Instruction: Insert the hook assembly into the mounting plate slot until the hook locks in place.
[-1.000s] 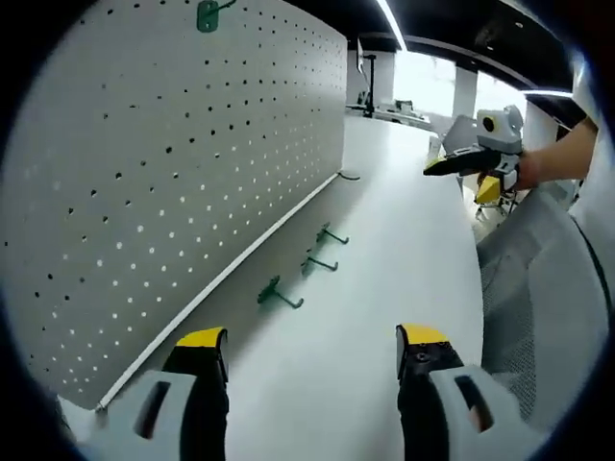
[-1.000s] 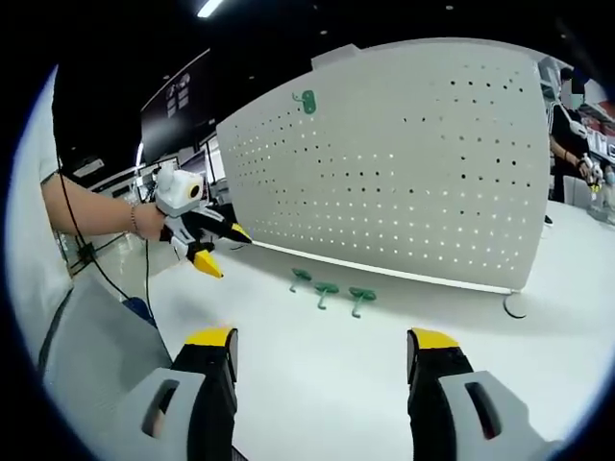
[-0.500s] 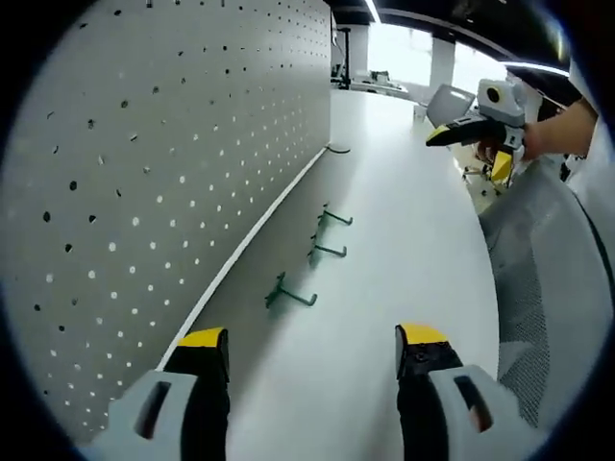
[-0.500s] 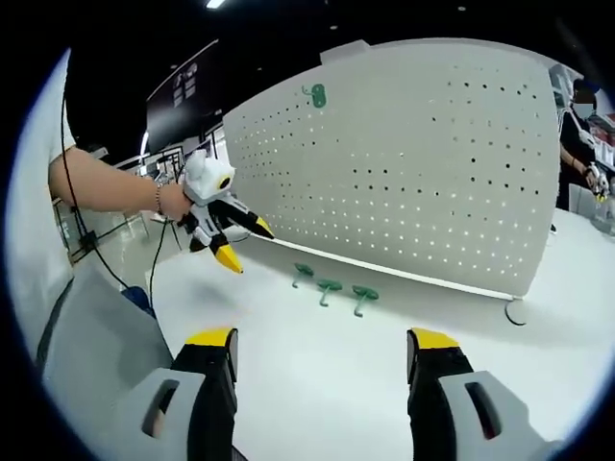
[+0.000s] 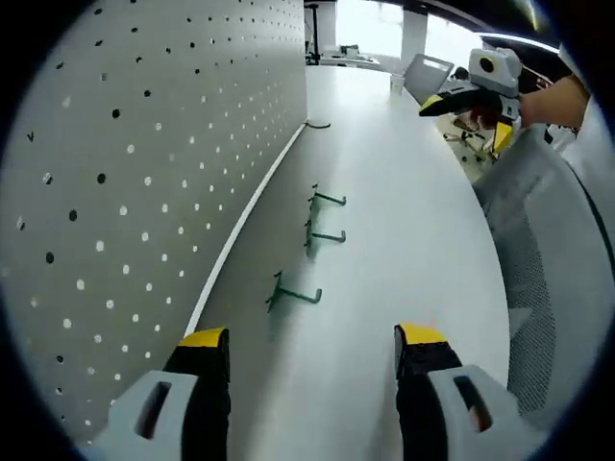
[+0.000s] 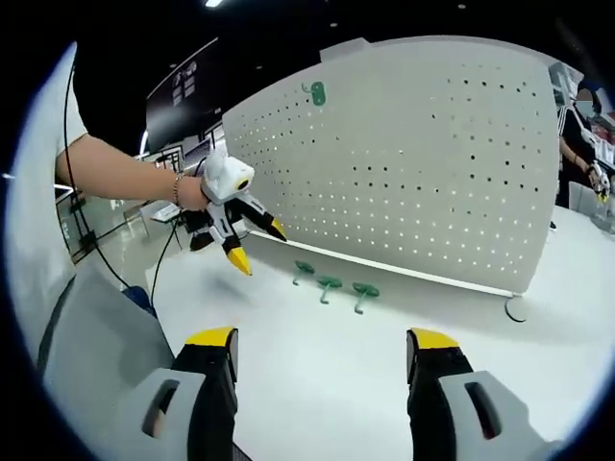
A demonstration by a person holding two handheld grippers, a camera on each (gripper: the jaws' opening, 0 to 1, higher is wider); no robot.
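Left gripper (image 5: 312,348) hangs low over the table with its jaws spread wide and nothing between them; in the right gripper view it comes in from the left (image 6: 257,243), yellow tips apart, pointing down toward the hooks. Right gripper (image 6: 322,351) is likewise spread and empty, held back from the work.

Largest thing here is the white pegboard (image 5: 144,144), the mounting plate, standing upright along the far edge of the white table (image 5: 413,240); the right gripper view shows it (image 6: 423,163) curving across the scene. High on its face one green hook (image 6: 314,93) is already seated. On the table, near the foot of the board, three loose green hooks lie in a row: the nearest hook (image 5: 291,293), the middle hook (image 5: 323,235) and the far hook (image 5: 326,198). A small dark ring (image 5: 317,124) lies farther along the board's base.

The step in hand looks like the reach to pick up a hook, and the left gripper is best placed for the nearest one. To do it well, I would bring the jaws down so they straddle the hook's long shank rather than its plate end, leaving that end free to enter a slot. Approach squarely, since a thin hook lying flat is likely to skid if one tip touches first. Keep the other hooks undisturbed and the board in view.
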